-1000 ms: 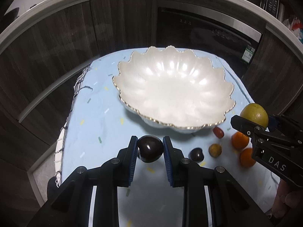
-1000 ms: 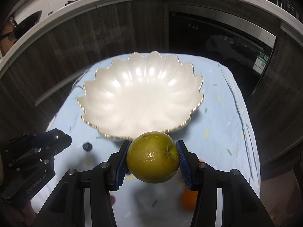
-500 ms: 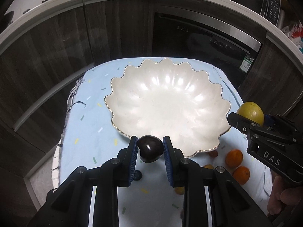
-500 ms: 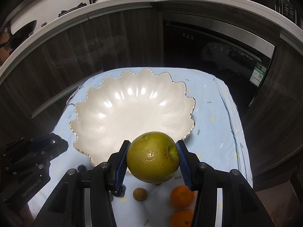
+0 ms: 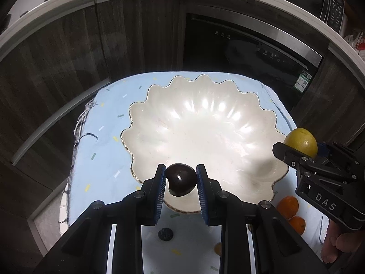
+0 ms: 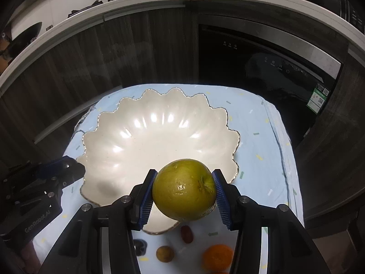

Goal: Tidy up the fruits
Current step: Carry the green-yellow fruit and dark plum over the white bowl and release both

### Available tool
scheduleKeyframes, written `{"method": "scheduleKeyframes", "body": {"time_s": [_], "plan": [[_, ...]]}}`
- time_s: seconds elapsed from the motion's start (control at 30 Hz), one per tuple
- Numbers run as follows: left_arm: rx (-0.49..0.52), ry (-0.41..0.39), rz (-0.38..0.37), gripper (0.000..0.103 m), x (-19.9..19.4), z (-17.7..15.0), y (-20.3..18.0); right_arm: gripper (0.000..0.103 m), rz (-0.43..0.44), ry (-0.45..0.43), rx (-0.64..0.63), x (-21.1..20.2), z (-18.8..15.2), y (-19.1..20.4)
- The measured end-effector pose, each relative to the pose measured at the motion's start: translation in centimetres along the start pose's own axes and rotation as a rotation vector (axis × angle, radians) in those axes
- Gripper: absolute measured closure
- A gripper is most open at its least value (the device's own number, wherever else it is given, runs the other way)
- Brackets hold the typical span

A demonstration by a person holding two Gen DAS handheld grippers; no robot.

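- Left gripper clamps a dark plum between its blue pads, narrow grip, and it hangs over the near-left rim of the scalloped white bowl
- The bowl's empty basin lies straight ahead and below that plum, so a short push forward along the fingers looks like all the drop needs
- Of the two, the left gripper seems deeper over the bowl; the right one sits at the bowl's near-right edge
- Right gripper holds a big yellow-green apple, jaws set wider around it, stem end turned toward its right pad
- That apple hangs over the bowl's near rim, basin ahead and slightly left of it
- Both loads are round, so no long axis to line up; rolling inside the sloped basin is the risk I'd watch
- In front of the bowl, loose on the cloth: a dark berry, a red date, a brownish small fruit and an orange, all not yet gathered
- Under the bowl, a pale blue tablecloth with confetti flecks
- Behind the bowl, dark wood cabinets and a built-in black appliance under a white counter
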State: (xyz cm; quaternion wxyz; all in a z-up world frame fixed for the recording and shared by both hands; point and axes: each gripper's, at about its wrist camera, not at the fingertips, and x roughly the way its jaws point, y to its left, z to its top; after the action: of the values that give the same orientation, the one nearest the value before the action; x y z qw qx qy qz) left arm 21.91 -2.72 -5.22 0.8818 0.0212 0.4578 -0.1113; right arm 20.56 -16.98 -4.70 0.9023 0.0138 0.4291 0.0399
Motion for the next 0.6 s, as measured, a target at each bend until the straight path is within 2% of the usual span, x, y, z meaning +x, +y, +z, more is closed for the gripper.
{"method": "scheduleKeyframes", "body": {"time_s": [0.5,0.53,0.6], "plan": [[0.025,0.038,0.006,0.074,2.3,0.9,-0.3,0.053,-0.003,0.072,0.016,2.6,-0.2,-0.2],[0.024,0.04,0.005,0.072,2.3,1.0,-0.4,0.053,-0.003,0.075,0.019,2.7,-0.2,-0.3],[0.019,0.03,0.014,0.049,2.0,1.0,-0.4,0.053,-0.002,0.077,0.018,2.8,-0.2,-0.3]]}}
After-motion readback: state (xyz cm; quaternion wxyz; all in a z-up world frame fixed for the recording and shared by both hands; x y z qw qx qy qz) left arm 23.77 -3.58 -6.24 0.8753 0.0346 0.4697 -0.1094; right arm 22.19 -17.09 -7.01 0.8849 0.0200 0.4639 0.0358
